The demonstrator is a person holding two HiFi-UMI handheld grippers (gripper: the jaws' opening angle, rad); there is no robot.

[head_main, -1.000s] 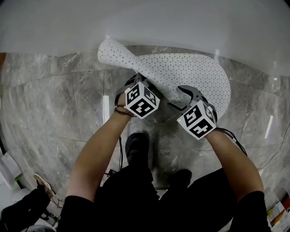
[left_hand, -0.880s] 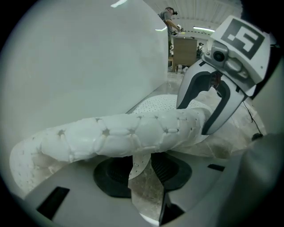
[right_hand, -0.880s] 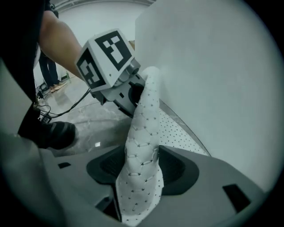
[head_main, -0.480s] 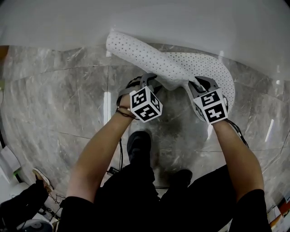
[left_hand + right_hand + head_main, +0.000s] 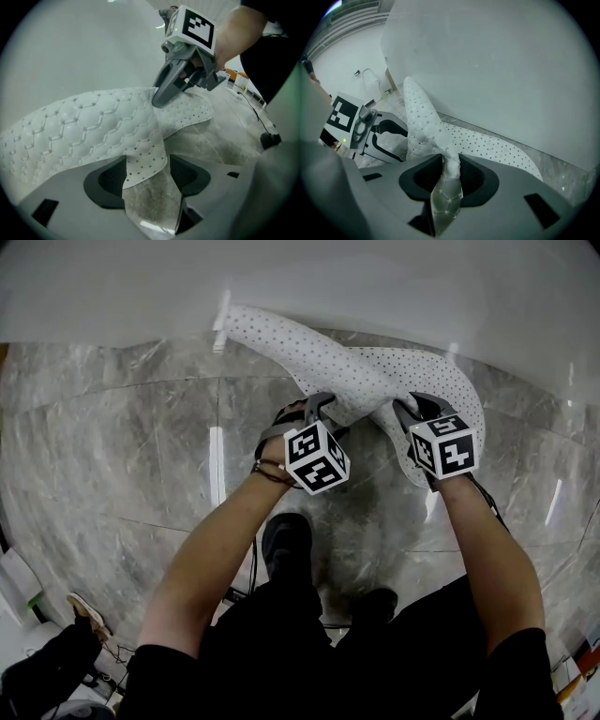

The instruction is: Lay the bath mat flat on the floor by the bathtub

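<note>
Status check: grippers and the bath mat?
Left gripper just opened, bath mat corner loose between jaws. Right gripper just closed, pinching a mat fold. Mat twisted, one end raised beside bathtub, not flat.

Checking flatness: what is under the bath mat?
Grey floor shows beneath the raised fold of the bath mat, pinched in the right claw. Under its flat part nothing is visible.

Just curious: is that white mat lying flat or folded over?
Folded. The mat is doubled over itself beside the tub, one end lifted off the floor.
</note>
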